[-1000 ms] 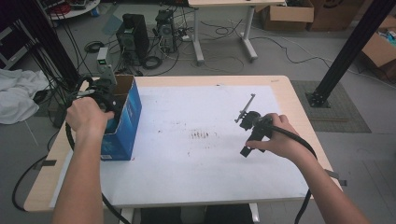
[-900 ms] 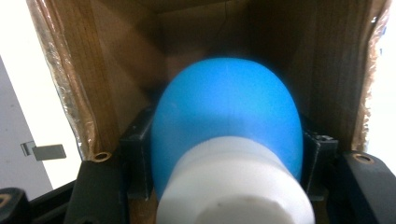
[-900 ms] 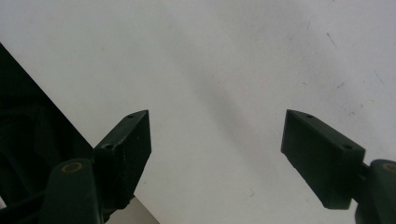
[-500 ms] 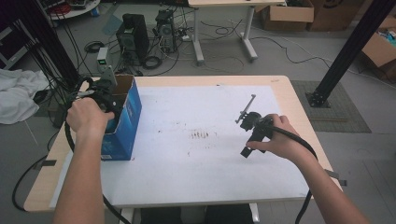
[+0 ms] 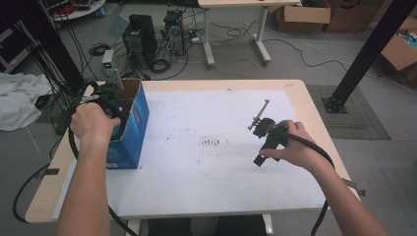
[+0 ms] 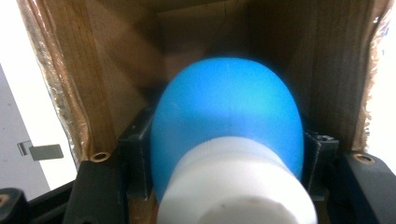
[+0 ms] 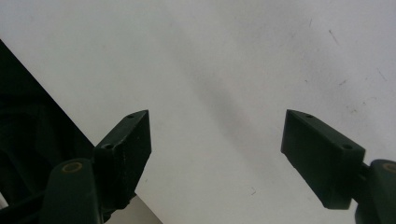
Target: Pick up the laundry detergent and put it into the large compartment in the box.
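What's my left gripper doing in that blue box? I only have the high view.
Observer: The left gripper is shut on a blue bulb with a white cap, seen in the left gripper view.
Operator: Is it inside the box?
Observer: Yes, brown cardboard walls of the blue box surround it.
Operator: And the right one?
Observer: The right gripper has its jaws wide apart with nothing between them, above the white sheet.

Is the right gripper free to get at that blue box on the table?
Probably yes: the right gripper hangs open and empty over the white sheet, nothing lying between it and the blue box, though the left gripper occupies the box's opening.
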Demonstrator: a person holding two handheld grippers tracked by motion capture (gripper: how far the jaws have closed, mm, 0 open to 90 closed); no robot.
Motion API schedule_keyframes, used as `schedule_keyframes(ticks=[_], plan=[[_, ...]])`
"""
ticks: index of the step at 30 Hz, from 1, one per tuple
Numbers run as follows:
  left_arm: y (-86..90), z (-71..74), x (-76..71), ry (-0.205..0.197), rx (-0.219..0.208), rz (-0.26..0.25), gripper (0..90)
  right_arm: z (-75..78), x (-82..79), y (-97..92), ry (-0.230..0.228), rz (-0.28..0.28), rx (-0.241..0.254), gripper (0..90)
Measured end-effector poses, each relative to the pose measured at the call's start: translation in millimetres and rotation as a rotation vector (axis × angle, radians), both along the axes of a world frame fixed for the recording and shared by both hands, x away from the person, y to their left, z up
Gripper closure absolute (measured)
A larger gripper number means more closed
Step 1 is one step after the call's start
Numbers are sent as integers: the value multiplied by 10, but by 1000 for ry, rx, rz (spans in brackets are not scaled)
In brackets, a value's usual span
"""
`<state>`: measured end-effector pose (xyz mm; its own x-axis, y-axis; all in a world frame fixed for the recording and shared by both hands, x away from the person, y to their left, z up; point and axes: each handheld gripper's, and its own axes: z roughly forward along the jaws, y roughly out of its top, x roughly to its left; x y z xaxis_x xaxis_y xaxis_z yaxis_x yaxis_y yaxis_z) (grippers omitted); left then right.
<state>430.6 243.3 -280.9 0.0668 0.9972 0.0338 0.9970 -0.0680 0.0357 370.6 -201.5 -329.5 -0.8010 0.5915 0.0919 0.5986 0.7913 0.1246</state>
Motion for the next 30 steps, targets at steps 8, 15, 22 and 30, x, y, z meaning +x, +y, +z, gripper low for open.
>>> schedule_keyframes(ticks=[8, 15, 22, 30], plan=[[-12, -2, 8, 6, 3, 4, 376, -3, 3, -1, 1, -4, 2, 243], [-6, 0, 10, 7, 2, 5, 376, -2, 4, -3, 1, -3, 0, 243], [0, 0, 4, 4, -1, 5, 376, -7, 4, -1, 3, -4, 0, 243], [13, 0, 3, 2, -10, 9, 373, -7, 0, 5, 3, 1, -2, 243]])
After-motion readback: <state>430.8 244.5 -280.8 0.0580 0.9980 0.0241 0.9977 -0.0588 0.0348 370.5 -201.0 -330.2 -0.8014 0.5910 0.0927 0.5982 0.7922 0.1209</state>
